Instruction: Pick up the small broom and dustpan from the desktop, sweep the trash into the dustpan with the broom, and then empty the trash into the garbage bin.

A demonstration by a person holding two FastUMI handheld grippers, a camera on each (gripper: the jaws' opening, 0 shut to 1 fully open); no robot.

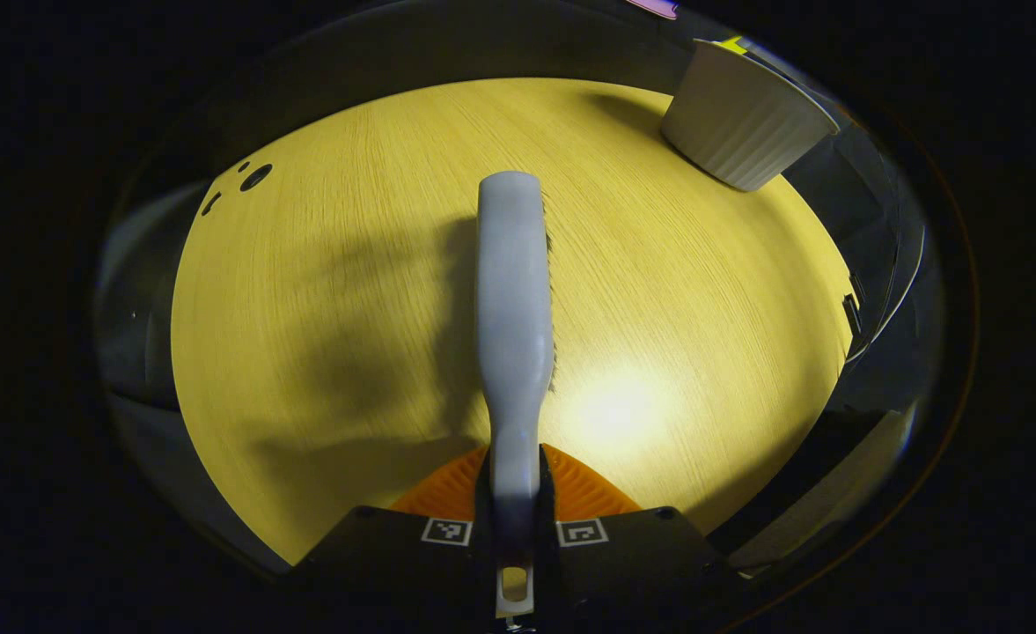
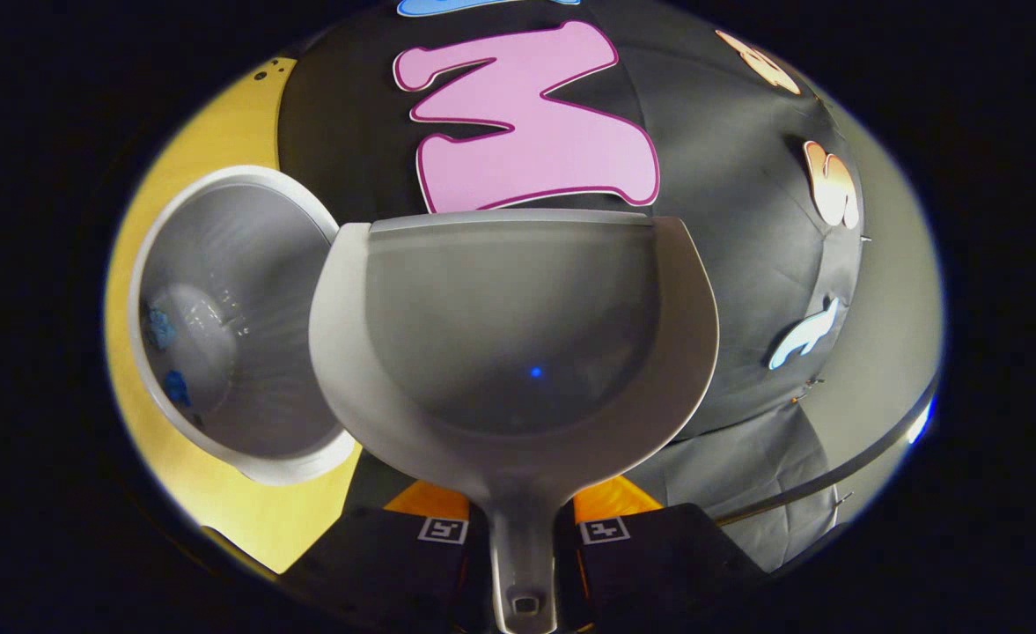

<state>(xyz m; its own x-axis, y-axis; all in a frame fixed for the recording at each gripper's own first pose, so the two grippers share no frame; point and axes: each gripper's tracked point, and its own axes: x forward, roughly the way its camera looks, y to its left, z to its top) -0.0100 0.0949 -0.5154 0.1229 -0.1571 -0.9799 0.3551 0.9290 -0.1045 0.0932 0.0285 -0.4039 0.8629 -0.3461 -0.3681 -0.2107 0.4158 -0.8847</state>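
Left fingers (image 1: pixel 514 528) clamped tight on the broom (image 1: pixel 512 299) handle, brush head poking out over bare worktop (image 1: pixel 324 291), bin (image 1: pixel 744 119) sitting far right. Right fingers (image 2: pixel 525 528) pinching the dustpan (image 2: pixel 513 352) handle, pan held up just beside the bin (image 2: pixel 236 326), blue scraps (image 2: pixel 164 330) down inside.

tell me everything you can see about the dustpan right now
The dustpan looks like pale grey matte plastic: a rounded scoop with a thick raised rim, a straight front lip and a short handle with a hanging hole. The right gripper is shut on that handle, holding the pan in the air beside the white bin. Its scoop looks empty.
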